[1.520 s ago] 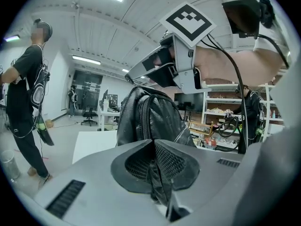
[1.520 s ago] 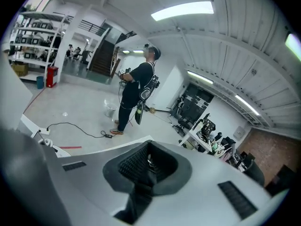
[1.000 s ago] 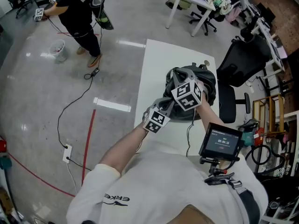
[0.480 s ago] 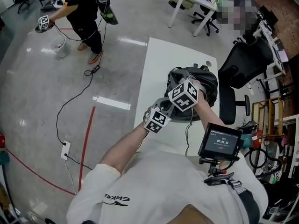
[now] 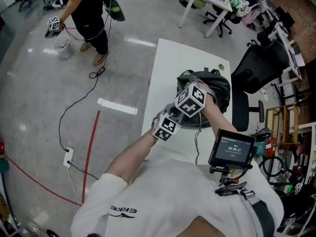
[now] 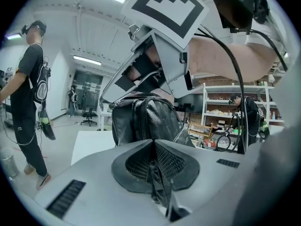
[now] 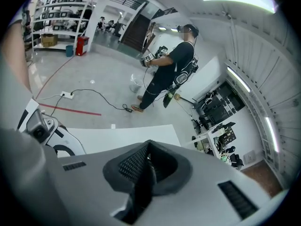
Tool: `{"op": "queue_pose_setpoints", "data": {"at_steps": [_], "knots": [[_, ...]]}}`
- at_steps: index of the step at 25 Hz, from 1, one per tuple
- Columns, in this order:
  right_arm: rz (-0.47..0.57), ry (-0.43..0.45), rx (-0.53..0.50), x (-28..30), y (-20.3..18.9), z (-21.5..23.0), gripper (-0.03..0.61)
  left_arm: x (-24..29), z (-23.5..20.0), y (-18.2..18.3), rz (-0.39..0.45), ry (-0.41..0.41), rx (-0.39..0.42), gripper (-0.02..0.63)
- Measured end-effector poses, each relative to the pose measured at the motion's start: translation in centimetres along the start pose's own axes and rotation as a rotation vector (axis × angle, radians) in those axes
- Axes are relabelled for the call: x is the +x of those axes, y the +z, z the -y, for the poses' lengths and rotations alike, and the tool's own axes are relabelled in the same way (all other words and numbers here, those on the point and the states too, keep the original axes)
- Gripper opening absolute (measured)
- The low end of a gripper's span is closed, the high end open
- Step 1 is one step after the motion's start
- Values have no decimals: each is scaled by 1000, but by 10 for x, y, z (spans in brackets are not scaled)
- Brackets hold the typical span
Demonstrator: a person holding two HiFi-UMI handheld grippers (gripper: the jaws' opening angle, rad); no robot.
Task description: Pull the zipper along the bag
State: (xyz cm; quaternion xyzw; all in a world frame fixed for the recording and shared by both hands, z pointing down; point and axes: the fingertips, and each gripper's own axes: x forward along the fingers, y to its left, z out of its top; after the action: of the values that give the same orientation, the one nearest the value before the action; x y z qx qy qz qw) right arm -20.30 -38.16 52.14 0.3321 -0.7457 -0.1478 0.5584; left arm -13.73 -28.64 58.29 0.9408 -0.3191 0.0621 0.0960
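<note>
A black bag (image 5: 216, 90) lies on the white table (image 5: 168, 65); in the left gripper view the bag (image 6: 146, 119) fills the middle. My left gripper (image 6: 157, 185) is shut on a black strap or fold of the bag at its near end. In the head view the left gripper (image 5: 173, 116) sits at the bag's near-left corner. My right gripper (image 5: 191, 89) is over the top of the bag, its marker cube hiding the tips. In its own view the right gripper (image 7: 146, 173) is shut on a thin dark piece, seemingly the zipper pull.
A black office chair (image 5: 256, 65) stands right of the table. A person in black (image 5: 89, 9) holding other grippers stands on the floor at far left, near a cable and red line. A small screen (image 5: 232, 149) hangs at my chest. Desks crowd the back.
My right gripper has shifted a little to the left along the top of the bag. The left gripper has stayed where it was.
</note>
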Motion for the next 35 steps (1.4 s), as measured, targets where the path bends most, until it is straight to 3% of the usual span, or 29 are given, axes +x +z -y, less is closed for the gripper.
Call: {"op": "queue_pose_setpoints", "data": {"at_steps": [8, 18, 27, 35], "knots": [[-29, 41, -28, 7, 1, -14, 17, -3, -3, 2, 1, 0, -1, 11], [20, -15, 5, 4, -1, -1, 18, 1, -1, 2, -8, 5, 17, 11], [82, -95, 140, 5, -9, 22, 18, 1, -4, -6, -27, 4, 34, 11], [202, -177, 273, -5, -8, 43, 21, -3, -21, -9, -55, 23, 66, 11]]}}
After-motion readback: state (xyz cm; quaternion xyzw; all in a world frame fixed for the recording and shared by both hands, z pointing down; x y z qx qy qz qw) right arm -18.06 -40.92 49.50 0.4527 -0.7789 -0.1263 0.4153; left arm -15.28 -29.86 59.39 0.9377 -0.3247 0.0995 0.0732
